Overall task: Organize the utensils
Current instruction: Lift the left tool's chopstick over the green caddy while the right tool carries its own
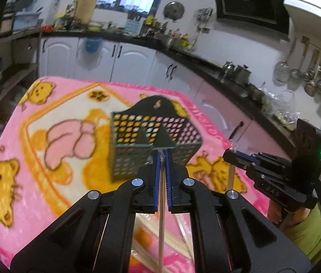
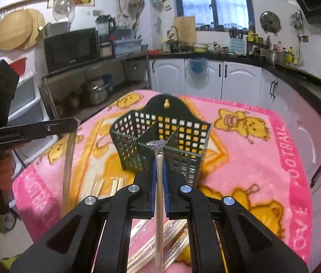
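Pink fleece blanket (image 2: pixel 262 159) printed with yellow cartoon bears covers the table, and on it, toward the far middle, stands a dark green perforated plastic utensil holder (image 2: pixel 160 143) with a divider down its inside and a hanging tab at the back. Each gripper is clamped on one pair of pale wooden chopsticks in a clear plastic sleeve. The right gripper (image 2: pixel 159 170) has its blue-padded jaws closed tight around its wrapped pair (image 2: pixel 159 204), whose crimped top end sits just in front of the holder's near rim, about level with it and not yet inside. The left gripper (image 1: pixel 162 159) is likewise shut on its own wrapped pair (image 1: pixel 161 216), the tip right at the near rim of the holder; motion blur in the left wrist view makes it impossible to say whether that tip has crossed the rim. In the right wrist view the left gripper shows at the left edge of the blanket with its pair hanging down beneath it. Both compartments of the holder look empty as far as the mesh lets one see, so nothing appears to have been sorted yet. More wrapped chopstick pairs (image 2: pixel 108 185) lie loose on the blanket along its near edge, some near the left corner and others (image 2: pixel 171 245) beneath the right gripper. By my reading the task is at an early stage: two pairs are lifted and poised for dropping in, and the loose ones remain to be collected.
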`<state>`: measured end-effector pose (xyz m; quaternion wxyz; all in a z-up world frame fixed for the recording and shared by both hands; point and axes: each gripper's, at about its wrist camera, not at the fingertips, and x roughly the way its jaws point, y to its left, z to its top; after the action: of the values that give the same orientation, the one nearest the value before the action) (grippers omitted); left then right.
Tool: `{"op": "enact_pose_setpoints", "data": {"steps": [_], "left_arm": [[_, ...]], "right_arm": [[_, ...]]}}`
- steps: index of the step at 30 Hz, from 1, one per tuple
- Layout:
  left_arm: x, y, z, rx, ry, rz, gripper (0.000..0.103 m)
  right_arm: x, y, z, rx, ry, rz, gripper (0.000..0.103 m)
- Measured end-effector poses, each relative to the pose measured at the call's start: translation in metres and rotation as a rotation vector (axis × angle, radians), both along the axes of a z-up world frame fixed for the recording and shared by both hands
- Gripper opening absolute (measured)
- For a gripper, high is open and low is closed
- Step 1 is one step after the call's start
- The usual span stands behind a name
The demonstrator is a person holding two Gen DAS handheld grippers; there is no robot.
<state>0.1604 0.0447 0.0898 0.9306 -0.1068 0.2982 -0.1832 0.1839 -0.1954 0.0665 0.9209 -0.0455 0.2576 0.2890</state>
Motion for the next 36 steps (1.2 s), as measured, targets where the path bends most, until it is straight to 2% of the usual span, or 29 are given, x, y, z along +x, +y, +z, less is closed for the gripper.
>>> {"op": "enact_pose_setpoints", "data": {"steps": [19,36], "left_arm": [[0.009,-0.039,0.061,-0.027,-0.131,-0.065,0.002],[0.031,-0.041,0.123,-0.016,-0.259,-0.024,0.002]], "right_arm": [[-0.016,-0.044,0.059,0.137,-0.126,-0.082,0.006],[0.003,-0.035,0.118,0.212,-0.266,-0.089,0.006]]}}
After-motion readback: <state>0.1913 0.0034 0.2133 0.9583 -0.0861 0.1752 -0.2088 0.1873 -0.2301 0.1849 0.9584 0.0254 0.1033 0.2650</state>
